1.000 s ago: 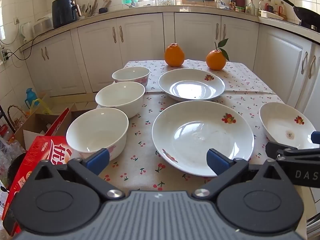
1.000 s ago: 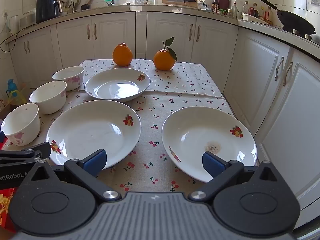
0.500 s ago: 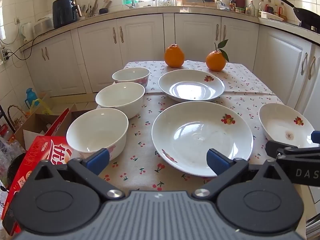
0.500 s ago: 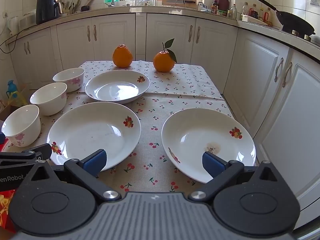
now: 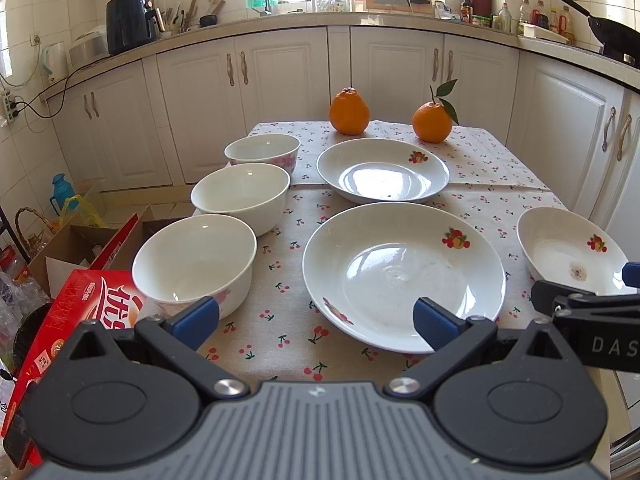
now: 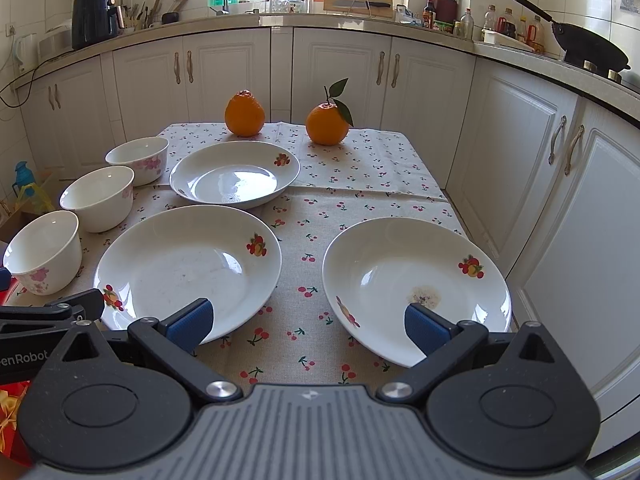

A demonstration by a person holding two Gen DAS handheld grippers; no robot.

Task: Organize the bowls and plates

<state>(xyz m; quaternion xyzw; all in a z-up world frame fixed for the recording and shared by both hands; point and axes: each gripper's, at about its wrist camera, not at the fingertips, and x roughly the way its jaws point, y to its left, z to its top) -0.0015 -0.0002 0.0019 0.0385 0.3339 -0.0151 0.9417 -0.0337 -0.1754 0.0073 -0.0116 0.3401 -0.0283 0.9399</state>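
With both hand-held grippers, left (image 5: 316,320) and right (image 6: 306,322), released and empty, three plates (image 6: 188,268) and three bowls (image 5: 196,264) sit unstacked on the counter (image 6: 360,184); a glazed rim could slip from the pads.

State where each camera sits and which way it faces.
Left wrist: on the left gripper at the table's near edge, facing the three bowls; jaws open, right gripper at right.
Right wrist: on the right gripper, facing the stained plate; jaws open.
Shared: middle plate, both oranges.
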